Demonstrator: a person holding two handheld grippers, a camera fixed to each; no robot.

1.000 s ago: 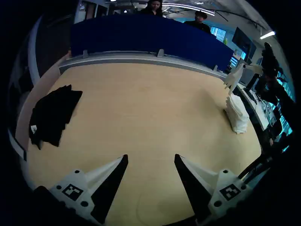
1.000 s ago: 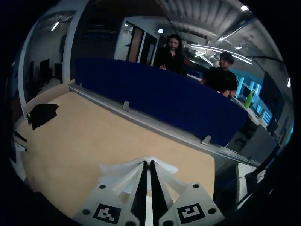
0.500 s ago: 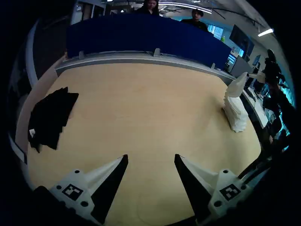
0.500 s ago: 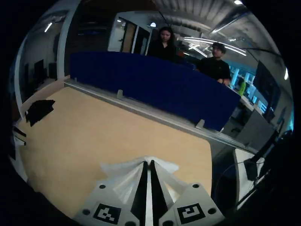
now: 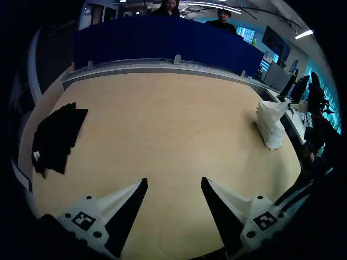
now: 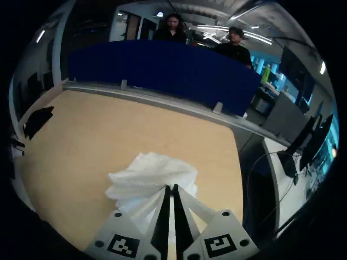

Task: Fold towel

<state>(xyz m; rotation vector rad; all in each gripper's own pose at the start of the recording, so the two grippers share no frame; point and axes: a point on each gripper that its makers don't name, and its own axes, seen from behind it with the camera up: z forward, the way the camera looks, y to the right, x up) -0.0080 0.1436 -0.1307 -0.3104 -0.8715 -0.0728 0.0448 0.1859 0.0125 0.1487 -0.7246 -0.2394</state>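
White towel (image 6: pixel 149 180) in a crumpled heap of soft folds on the pale wooden table (image 6: pixel 86 134), near the table's right-hand edge and directly ahead of the right gripper (image 6: pixel 172 190). Pinched at its near side: both fingers pressed together, with a thin strip of the white cloth caught between them.

Seen from the left gripper view, the same white towel (image 5: pixel 270 125) at the far right of the wooden table (image 5: pixel 165 112), rising as a ridged, bunched pile with its top pulled up toward the table's right edge.

Left gripper (image 5: pixel 173 181) low over the near side of the table, its 2 fingers spread wide apart, with nothing between them but bare wood. Well apart from the towel.

Across the table, at the left edge, a black cloth (image 5: pixel 56 134) lying flat and loosely folded, with a small white tag at its near corner; in the right gripper view, the black cloth (image 6: pixel 38 119) small at far left.

Along the far edge, a grey rail (image 5: pixel 165 67) and above it a blue partition (image 5: pixel 165 41), also across the right gripper view (image 6: pixel 160 69). Behind the partition, 2 people (image 6: pixel 234 41) in dark tops. To the right of the table, monitors (image 6: pixel 319 138) on neighbouring desks.
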